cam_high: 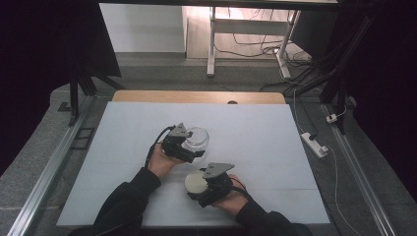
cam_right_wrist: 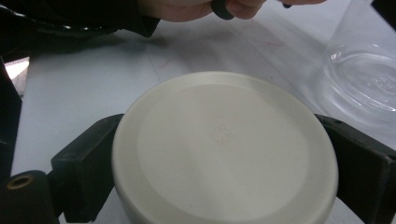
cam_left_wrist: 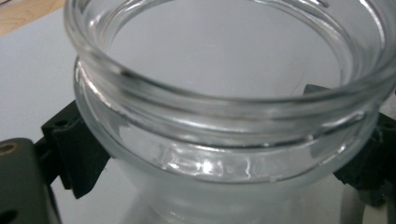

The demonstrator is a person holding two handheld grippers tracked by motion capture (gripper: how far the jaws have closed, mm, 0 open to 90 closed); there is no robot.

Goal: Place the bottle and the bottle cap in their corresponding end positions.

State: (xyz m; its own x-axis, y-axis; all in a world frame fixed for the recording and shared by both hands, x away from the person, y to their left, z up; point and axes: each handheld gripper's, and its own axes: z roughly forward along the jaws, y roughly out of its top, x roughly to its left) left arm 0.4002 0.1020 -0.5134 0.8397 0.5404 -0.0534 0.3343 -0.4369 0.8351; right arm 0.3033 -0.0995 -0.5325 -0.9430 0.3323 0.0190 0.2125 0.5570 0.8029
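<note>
- White sheet covers the counter point(cam_high: 255, 128), and a wooden edge shows at its far side.
- A clear glass jar point(cam_high: 197, 138) stands open near the middle of the counter, mouth up.
- The left tool point(cam_high: 192, 150) pinches this jar; in the left gripper view its black jaws press on both sides of the jar body, below the threaded rim.
- A cream round lid point(cam_high: 195, 183) sits nearer the person, apart from the jar.
- The right tool point(cam_high: 199, 189) grips the lid at its two sides.

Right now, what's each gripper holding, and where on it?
Left gripper clamps the clear glass jar on opposite sides just below its threaded rim. Right gripper grips the cream lid across its edge.
</note>
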